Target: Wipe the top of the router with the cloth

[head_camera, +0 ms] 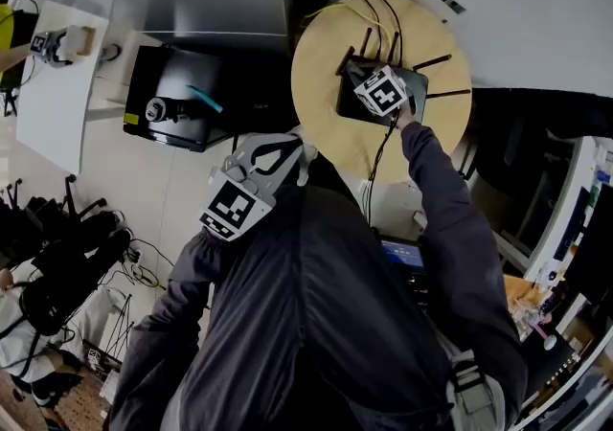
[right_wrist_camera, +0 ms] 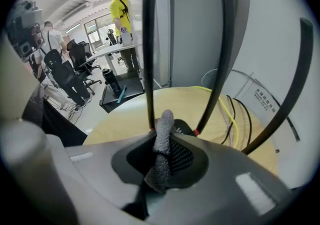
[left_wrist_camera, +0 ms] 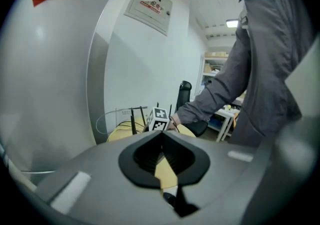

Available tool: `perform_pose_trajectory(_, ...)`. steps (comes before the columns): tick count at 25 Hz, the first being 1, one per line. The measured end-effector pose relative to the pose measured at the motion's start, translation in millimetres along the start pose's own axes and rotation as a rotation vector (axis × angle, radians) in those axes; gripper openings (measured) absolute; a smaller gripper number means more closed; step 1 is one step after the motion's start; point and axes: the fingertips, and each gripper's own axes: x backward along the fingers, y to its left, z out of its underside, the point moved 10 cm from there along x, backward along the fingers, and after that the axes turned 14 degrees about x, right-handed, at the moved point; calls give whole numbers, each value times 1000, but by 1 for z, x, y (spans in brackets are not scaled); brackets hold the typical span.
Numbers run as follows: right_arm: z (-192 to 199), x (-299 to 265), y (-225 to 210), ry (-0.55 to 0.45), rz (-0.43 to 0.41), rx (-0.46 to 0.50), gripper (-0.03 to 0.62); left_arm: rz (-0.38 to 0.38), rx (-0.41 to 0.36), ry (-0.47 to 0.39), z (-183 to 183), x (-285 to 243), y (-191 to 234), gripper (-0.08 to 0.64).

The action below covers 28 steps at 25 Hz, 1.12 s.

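A black router (head_camera: 351, 102) with several upright antennas (right_wrist_camera: 148, 54) sits on a round wooden table (head_camera: 326, 84). My right gripper (head_camera: 383, 92) rests over the router's top, shut on a strip of grey cloth (right_wrist_camera: 163, 144) that sticks up between its jaws (right_wrist_camera: 162, 136). A corner of the router (right_wrist_camera: 183, 128) shows just beyond the cloth. My left gripper (head_camera: 276, 153) is held back near the person's chest, off the table. In the left gripper view it (left_wrist_camera: 161, 141) is shut with nothing in it and faces the table (left_wrist_camera: 120, 134).
Yellow and black cables (head_camera: 369, 8) trail off the table's far side toward the wall. A black cart base (head_camera: 177, 111) stands left of the table and a white desk (head_camera: 57, 84) farther left. Chairs and bags (head_camera: 57, 266) crowd the lower left. People (right_wrist_camera: 122, 19) stand in the background.
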Motion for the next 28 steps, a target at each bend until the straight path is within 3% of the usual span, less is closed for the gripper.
perform_pose_trajectory(10,27,24,95,-81,-177,-11,38,-10,7,-18,-13,-18,6,-9)
perform_pose_trajectory(14,39,22,106,-92,-207,-10,38,-10,7,-18,-18,-27,7,-9)
perform_pose_trajectory(17,33,30,88,-135,-185,-19,38,-18,5,-21,-20,-29,7,-9)
perform_pose_trajectory(19,34,35,60,-148,-121,-35,37,-24,7,-22,-20,-30,7,-9)
perform_pose_trajectory(24,49,36,-19,-86,36,-90,37,-42,15,-19,-18,-31,3,-9)
perform_pose_trajectory(28,58,25,-42,-31,48,-91,38,-60,26,-20,-16,-28,0,-9)
